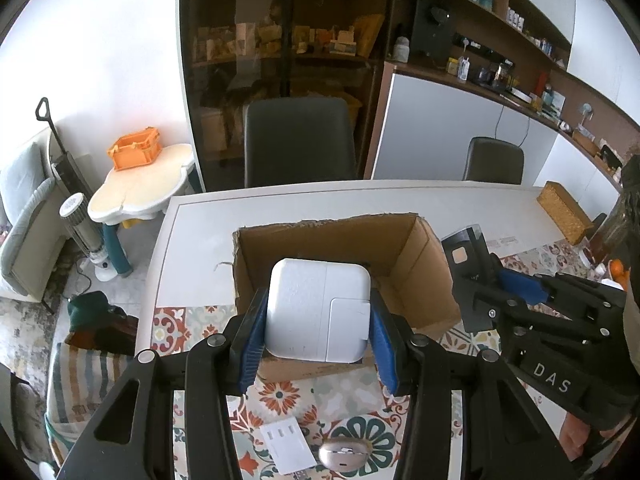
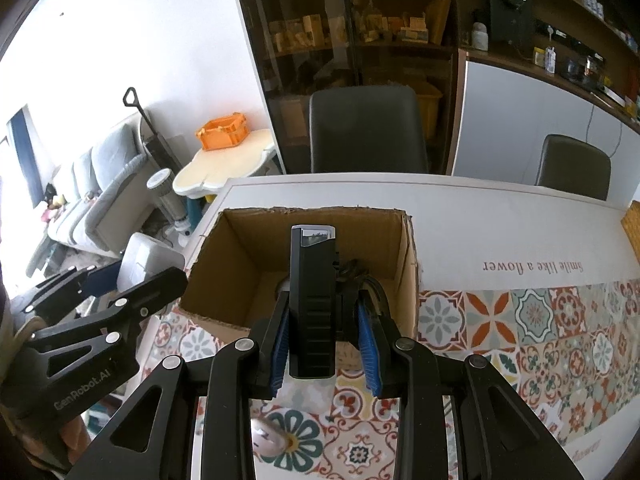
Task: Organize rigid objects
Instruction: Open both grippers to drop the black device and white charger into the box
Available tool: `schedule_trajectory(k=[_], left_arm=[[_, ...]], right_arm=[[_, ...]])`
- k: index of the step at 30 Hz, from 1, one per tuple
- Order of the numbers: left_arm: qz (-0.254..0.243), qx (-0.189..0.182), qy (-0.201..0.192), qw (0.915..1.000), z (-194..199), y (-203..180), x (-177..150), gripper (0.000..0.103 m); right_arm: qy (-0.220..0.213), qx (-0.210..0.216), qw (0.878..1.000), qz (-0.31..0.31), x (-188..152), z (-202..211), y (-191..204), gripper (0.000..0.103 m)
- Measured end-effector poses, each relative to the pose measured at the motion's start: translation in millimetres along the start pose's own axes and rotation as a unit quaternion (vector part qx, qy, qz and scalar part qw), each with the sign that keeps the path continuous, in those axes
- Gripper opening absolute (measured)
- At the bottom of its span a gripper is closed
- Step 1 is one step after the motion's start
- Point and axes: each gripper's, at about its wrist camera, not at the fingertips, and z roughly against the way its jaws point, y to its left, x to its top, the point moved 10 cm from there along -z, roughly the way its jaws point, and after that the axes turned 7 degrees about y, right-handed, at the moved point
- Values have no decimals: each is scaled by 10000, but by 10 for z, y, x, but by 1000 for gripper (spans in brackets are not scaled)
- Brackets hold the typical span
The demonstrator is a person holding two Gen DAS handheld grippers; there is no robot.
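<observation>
An open cardboard box (image 1: 404,240) stands on the white table; it also shows in the right wrist view (image 2: 244,252). My left gripper (image 1: 318,332) is shut on a white square power adapter (image 1: 316,308) and holds it above the box's near edge. My right gripper (image 2: 324,340) is shut on a black rectangular device (image 2: 312,300) with a shiny top end, upright over the box's near side. In the left wrist view the right gripper (image 1: 496,280) sits to the right of the box with that device (image 1: 466,252). A black cable (image 2: 352,270) lies inside the box.
A patterned tile mat (image 2: 520,328) covers the near table. A white card (image 1: 286,444) and a small silver object (image 1: 344,452) lie on it. A woven box (image 1: 564,212) sits at the far right. Two dark chairs (image 1: 300,140) stand behind the table.
</observation>
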Motion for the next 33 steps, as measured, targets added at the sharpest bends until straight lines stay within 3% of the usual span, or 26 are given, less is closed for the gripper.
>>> schedule_trajectory(k=[13, 22, 27, 33], left_arm=[[-83, 240, 580, 9980, -396, 6, 78, 47], [-34, 337, 563, 9978, -430, 54, 139, 47], [67, 548, 493, 9973, -356, 194, 112, 65], [114, 844, 445, 9954, -265, 375, 65, 78]], right_arm=[[374, -150, 9992, -39, 100, -303, -113, 31], [472, -177, 9987, -96, 140, -377, -167, 31], [484, -150, 9987, -42, 153, -395, -132, 31], [539, -87, 9984, 110, 166, -465, 9, 31]])
